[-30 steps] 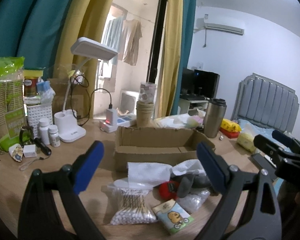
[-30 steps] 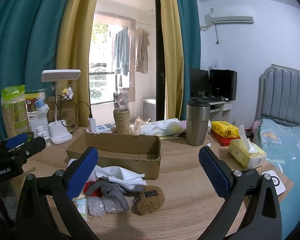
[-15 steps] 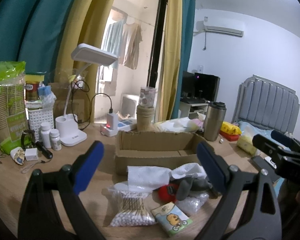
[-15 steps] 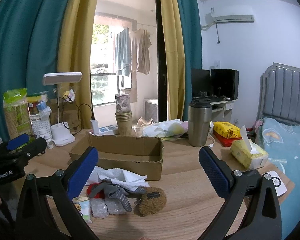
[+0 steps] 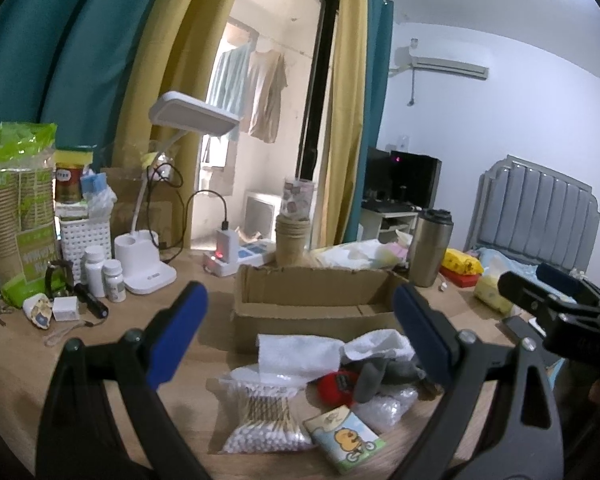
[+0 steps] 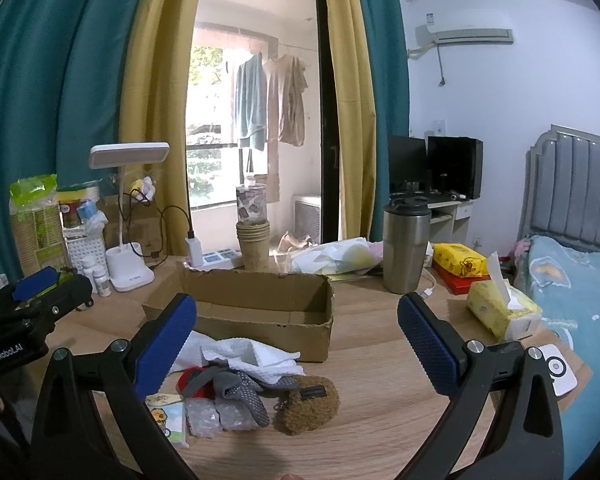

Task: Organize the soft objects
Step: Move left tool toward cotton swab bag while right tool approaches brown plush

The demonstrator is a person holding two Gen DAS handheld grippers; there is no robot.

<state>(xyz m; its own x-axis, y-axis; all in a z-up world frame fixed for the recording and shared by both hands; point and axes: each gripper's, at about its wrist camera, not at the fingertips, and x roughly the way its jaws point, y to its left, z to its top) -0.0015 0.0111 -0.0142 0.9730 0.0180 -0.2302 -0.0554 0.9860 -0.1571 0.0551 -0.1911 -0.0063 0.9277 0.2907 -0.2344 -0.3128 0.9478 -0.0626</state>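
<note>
On the wooden table [image 5: 16, 364], in front of an open cardboard box [image 5: 316, 296], lies a small heap of soft things, and both grippers hang above it with nothing in them.

Furthest left in the heap, seen from the left wrist, is a clear bag of cotton swabs [image 5: 260, 416], light and crinkly; it would probably be best pinched at a loose edge of the plastic, since the film looks slippery. Beside it lies a small tissue packet [image 5: 346, 438] with a cartoon print, flat and light. Behind these is a folded white towel [image 5: 296, 354], limp, so a grip on a thick fold should carry it. Next come a red plush piece [image 5: 336, 384] and a grey sock [image 6: 244, 392] draped over it, both soft enough to take anywhere. Under them are bubble-wrap bags [image 6: 208, 414], which may slide. Furthest right sits a brown fuzzy pouch [image 6: 306, 402], squashy; its middle looks the surest hold.

The left gripper [image 5: 300, 334] has its blue pads spread wide over the swabs and towel. The right gripper [image 6: 296, 338] is equally spread, framing the box and pouch. Nothing appears to be in the box yet.
</note>
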